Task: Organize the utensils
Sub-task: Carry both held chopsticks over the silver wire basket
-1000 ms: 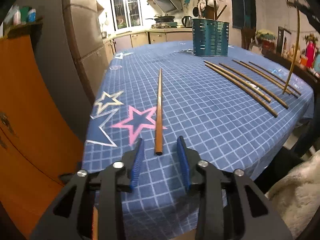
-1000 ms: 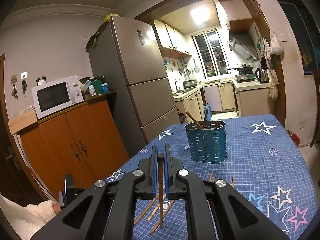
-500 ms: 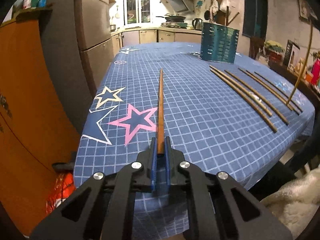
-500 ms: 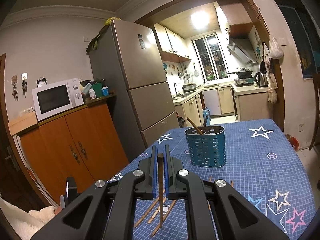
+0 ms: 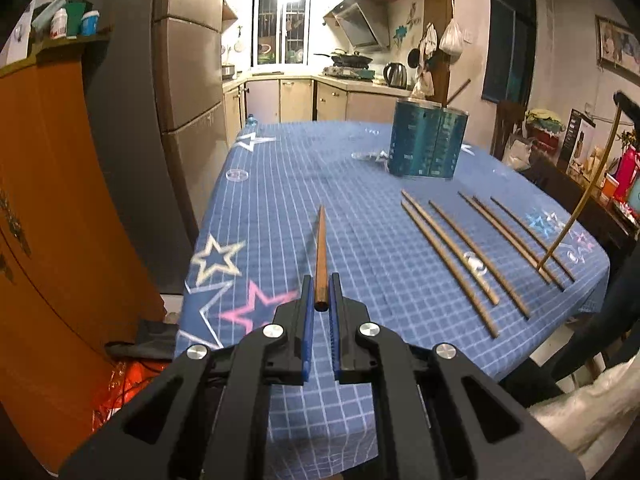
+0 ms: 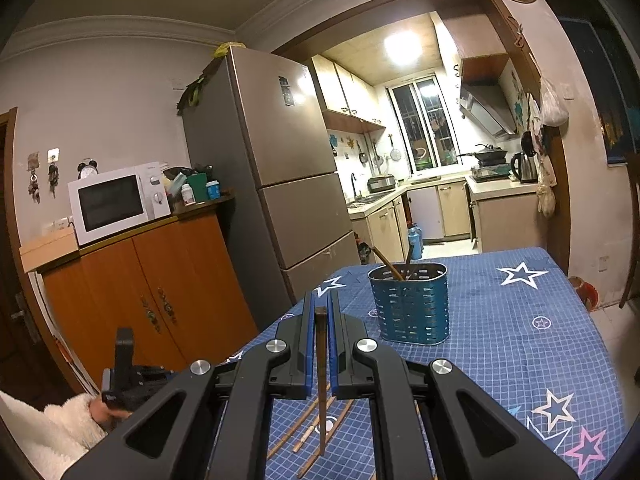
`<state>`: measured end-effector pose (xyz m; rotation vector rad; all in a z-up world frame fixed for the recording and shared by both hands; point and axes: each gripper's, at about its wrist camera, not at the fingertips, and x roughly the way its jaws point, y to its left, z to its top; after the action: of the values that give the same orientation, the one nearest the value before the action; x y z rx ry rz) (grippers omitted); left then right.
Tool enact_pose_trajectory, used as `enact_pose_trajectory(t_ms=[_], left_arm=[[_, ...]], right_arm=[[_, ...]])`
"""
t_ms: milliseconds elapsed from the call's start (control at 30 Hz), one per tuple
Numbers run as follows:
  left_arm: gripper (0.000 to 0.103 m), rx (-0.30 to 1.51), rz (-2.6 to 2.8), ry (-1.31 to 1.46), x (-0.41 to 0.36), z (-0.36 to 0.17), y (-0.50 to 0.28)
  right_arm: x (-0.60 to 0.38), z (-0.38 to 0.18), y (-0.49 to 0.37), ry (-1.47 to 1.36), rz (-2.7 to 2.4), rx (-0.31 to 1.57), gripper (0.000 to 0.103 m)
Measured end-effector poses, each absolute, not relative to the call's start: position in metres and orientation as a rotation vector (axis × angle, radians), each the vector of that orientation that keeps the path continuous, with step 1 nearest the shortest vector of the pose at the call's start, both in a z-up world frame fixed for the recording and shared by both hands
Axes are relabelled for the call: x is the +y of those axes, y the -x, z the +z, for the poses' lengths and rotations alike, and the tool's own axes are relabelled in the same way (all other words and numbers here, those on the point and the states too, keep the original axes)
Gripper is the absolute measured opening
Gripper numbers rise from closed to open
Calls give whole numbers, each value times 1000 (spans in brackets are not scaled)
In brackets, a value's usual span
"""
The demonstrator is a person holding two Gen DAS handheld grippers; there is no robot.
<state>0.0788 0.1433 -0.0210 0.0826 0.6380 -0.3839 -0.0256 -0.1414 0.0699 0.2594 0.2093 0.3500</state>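
Note:
My left gripper (image 5: 320,300) is shut on the near end of a brown chopstick (image 5: 320,248) that points forward over the blue checked tablecloth (image 5: 360,216), raised off it. Several more chopsticks (image 5: 472,248) lie side by side to the right. The teal perforated utensil holder (image 5: 427,138) stands at the far end. My right gripper (image 6: 320,320) is shut on another chopstick (image 6: 321,384) that hangs down between the pads, above the loose chopsticks (image 6: 316,428). The holder (image 6: 410,304) has two sticks in it. The hanging chopstick also shows in the left view (image 5: 580,200).
An orange wooden cabinet (image 6: 160,304) with a microwave (image 6: 116,204) stands left of the table, with a tall fridge (image 6: 280,184) behind it. The kitchen lies beyond. The left hand with its gripper (image 6: 124,376) shows at lower left. A cluttered sideboard (image 5: 588,152) runs along the right.
My left gripper closed on the single chopstick and lifted its near end off the cloth, tilting upward. My right gripper kept its chopstick and rose slightly.

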Motion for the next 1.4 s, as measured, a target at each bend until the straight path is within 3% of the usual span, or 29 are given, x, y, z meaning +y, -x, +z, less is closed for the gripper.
enact_pose_trajectory(t_ms=[633,1400], left_arm=[[5,478,-407,-82,112,70,-109],[5,433,-567,-108,29,126,-155]], right_arm=[[-142,87,-23,-178,321,211,7],[-142,107,-78,-82,255,299,7]])
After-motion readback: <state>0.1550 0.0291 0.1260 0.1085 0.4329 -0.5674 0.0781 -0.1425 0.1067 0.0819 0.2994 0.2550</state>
